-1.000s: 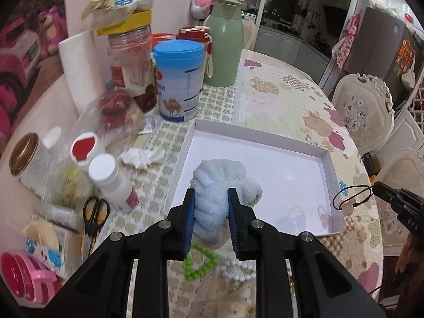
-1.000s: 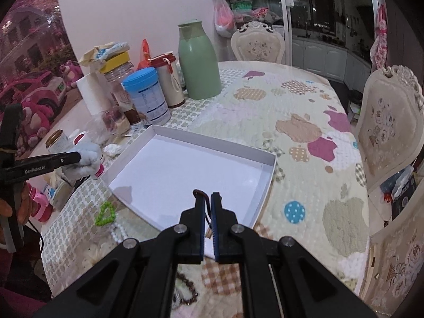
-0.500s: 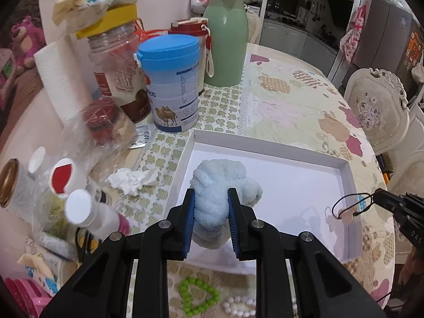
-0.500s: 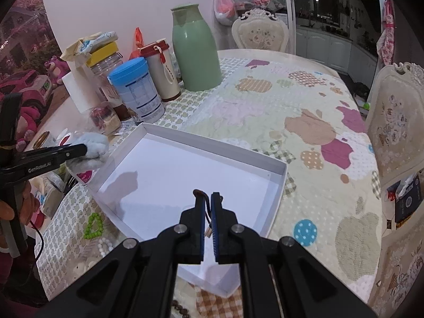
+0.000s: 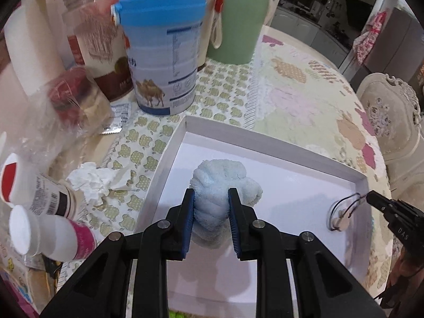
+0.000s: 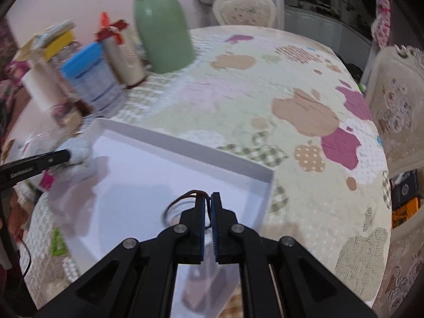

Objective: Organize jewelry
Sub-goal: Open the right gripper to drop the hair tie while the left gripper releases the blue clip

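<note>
My left gripper [image 5: 211, 194] is shut on a fluffy light blue scrunchie [image 5: 220, 185] and holds it over the left part of the white tray [image 5: 169, 153]. My right gripper [image 6: 208, 198] is shut on a thin dark cord necklace [image 6: 180, 202] with a pale round pendant [image 5: 340, 220], held over the tray's right side [image 6: 185, 145]. The right gripper shows at the right edge of the left wrist view [image 5: 381, 204]. The left gripper with the scrunchie [image 6: 79, 156] shows at the left of the right wrist view.
A blue-lidded tin [image 5: 161, 53], a green thermos [image 5: 238, 18], jars, white bottles [image 5: 50, 235] and a crumpled tissue [image 5: 92, 180] crowd the table left of the tray. A green bead bracelet [image 6: 58, 243] and white beads [image 6: 70, 265] lie near the tray's near corner. Chairs stand at the right.
Both grippers have moved forward over the tray. The scrunchie went from the tray's near edge to above its left part, and the necklace crossed the right rim to hang inside.
</note>
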Demonstrator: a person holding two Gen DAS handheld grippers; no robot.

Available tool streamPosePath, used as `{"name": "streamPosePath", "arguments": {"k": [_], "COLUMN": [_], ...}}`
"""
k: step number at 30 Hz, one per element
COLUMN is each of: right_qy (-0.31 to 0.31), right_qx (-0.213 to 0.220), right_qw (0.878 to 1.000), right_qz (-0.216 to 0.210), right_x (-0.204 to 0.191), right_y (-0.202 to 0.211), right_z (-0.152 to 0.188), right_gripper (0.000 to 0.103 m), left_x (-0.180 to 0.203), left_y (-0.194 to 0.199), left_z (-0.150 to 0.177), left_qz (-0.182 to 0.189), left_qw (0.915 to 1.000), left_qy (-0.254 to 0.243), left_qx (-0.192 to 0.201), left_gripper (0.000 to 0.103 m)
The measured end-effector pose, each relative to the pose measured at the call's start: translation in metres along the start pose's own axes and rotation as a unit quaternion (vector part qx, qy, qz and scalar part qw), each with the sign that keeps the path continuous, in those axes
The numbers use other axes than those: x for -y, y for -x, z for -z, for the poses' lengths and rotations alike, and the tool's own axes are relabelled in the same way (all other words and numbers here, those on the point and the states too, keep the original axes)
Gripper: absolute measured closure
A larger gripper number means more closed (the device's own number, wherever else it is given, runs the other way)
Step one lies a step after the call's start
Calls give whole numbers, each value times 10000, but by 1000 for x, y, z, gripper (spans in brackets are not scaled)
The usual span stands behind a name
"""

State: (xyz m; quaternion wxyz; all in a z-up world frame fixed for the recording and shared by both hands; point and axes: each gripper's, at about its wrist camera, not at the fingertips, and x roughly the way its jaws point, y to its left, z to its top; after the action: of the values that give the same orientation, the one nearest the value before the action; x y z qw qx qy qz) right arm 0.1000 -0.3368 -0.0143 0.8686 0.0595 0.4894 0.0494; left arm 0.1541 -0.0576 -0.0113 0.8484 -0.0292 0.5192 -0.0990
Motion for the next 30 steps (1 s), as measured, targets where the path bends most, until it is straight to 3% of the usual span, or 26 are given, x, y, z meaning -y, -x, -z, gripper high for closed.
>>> {"name": "streamPosePath", "arguments": {"k": [5,8,12,13,21,30], "right_qy": [47,66,-20,-39,-108,-141], "right_qx": [-49,-171,-135,-120,-131,79], "right_qw": [9996,9993,9997,9997,9998,9997], "right_qz": [290,315,222,187,-72,-185], "right_x": [6,4,3,2,-9,-18], "right_y": [-16,-24,-19,-17,5,44], "right_z": [-4,-2,4,7,30,50], "right_gripper": [98,93,65,64,60,54], "left_x": [-4,-6,-9,-9,-14,-14], "left_y": [-19,-23,-24,-25,-24,4], "left_z": [1,2,1,1,3,11], "left_qz": [-62,1,80,99,303,301], "left_qw": [9997,9996,9995,9994,9982,9989], "left_qy": [30,83,96,97,280,204], "left_qx": [-246,-276,-307,-316,-427,-306], "left_gripper": [84,79,74,72,60,59]}}
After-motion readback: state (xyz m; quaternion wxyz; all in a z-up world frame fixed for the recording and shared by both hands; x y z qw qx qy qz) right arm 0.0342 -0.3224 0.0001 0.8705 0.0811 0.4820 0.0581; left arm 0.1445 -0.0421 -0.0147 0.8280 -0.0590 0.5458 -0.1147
